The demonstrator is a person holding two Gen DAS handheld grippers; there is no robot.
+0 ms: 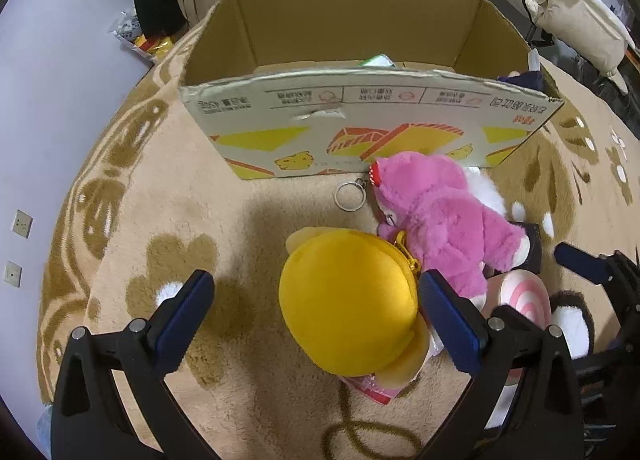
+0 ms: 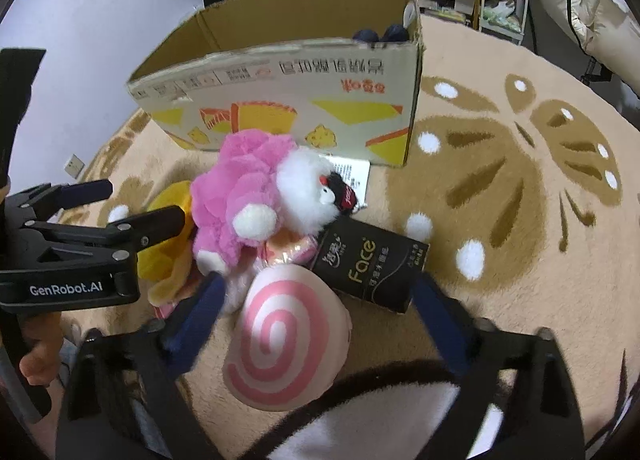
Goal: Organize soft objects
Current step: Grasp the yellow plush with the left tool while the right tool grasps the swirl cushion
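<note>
A yellow plush (image 1: 348, 304) lies on the carpet between the open fingers of my left gripper (image 1: 316, 300); its right pad (image 1: 448, 312) is close beside it. A pink plush (image 1: 440, 216) lies just beyond, by the cardboard box (image 1: 360, 116). In the right wrist view my right gripper (image 2: 316, 300) is open around a pink-and-white swirl cushion (image 2: 288, 344). The pink plush (image 2: 236, 196) and a white fluffy toy (image 2: 308, 192) lie ahead of it. The left gripper (image 2: 132, 204) shows at the left, over the yellow plush (image 2: 168, 244).
A black tissue pack (image 2: 372, 264) lies right of the swirl cushion. A key ring (image 1: 350, 196) lies by the box. Dark blue items (image 2: 380, 34) sit inside the box (image 2: 280, 100). A beige patterned carpet (image 2: 520, 200) spreads around. Shelves and clothes stand behind.
</note>
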